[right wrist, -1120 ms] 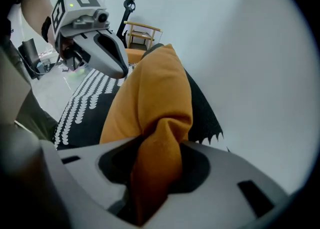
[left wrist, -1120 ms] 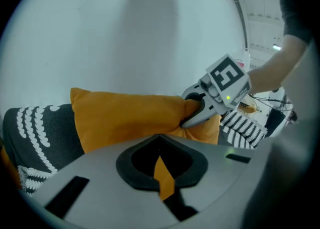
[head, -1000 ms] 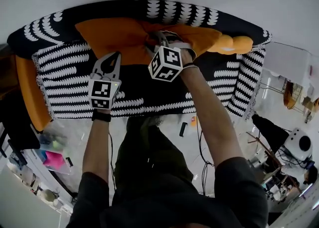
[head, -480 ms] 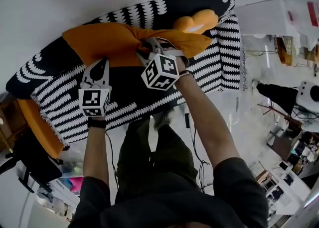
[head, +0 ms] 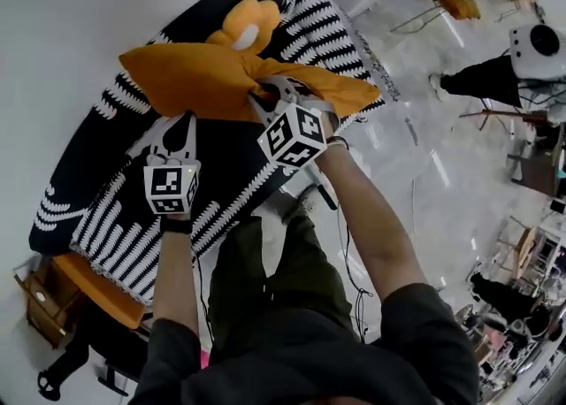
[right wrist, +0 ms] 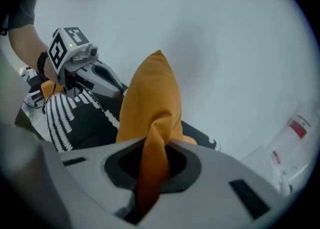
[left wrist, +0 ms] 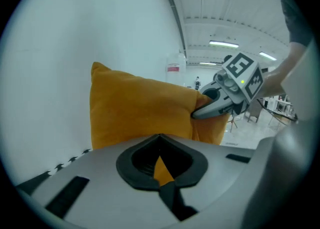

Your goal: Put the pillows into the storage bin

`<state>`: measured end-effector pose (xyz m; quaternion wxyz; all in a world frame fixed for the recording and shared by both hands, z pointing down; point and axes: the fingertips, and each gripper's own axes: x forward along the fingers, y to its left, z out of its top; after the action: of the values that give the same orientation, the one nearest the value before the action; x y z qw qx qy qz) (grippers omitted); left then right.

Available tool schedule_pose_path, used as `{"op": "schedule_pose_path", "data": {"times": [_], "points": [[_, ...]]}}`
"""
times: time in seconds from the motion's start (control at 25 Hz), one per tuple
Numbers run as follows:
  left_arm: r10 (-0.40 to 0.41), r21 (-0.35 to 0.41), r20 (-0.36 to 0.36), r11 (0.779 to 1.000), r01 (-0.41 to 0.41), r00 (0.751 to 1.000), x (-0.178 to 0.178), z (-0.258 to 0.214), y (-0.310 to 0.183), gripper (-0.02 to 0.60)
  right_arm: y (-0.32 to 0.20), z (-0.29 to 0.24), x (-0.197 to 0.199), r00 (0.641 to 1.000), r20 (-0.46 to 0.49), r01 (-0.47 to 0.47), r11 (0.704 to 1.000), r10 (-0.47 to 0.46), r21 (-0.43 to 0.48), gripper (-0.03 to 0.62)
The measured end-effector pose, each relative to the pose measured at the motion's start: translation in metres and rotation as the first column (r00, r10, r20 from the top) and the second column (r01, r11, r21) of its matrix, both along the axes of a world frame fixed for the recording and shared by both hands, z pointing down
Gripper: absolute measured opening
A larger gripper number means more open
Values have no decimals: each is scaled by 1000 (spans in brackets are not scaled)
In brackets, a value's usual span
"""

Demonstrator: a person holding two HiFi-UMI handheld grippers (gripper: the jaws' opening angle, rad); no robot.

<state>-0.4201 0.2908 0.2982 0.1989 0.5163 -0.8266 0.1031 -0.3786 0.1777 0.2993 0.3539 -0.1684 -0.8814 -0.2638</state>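
Note:
An orange pillow (head: 190, 76) hangs in the air above a sofa, held by both grippers. My left gripper (head: 183, 120) is shut on the pillow's lower edge; in the left gripper view a sliver of orange cloth (left wrist: 161, 167) shows between the jaws. My right gripper (head: 272, 94) is shut on a bunched fold near the pillow's middle, where the cloth (right wrist: 150, 163) runs through the jaws, which have just been closing on it. A second orange pillow (head: 240, 27) lies on the sofa's far end. No storage bin is in view.
The sofa (head: 221, 173) has a black-and-white patterned cover and stands against a white wall. A wooden side table (head: 40, 301) is at lower left. Cables (head: 354, 262) lie on the pale floor beside my legs, and furniture stands at far right.
Both grippers have lifted the orange pillow off the sofa back and carried it together. The view has swung, so the sofa now lies tilted to the left.

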Motion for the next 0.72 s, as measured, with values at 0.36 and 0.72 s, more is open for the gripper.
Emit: {"op": "schedule_pose_path", "data": {"times": [0.36,0.72], "points": [[287,-24,-4,958,-287,958,138,10,-180,5,-171,10,181,949,-26,-313,950,313,7,41],[547,-34,-13,836,-547,837,290,18,-338,5,-302,28,399,759,-61,-650,760,648,-26,41]]}}
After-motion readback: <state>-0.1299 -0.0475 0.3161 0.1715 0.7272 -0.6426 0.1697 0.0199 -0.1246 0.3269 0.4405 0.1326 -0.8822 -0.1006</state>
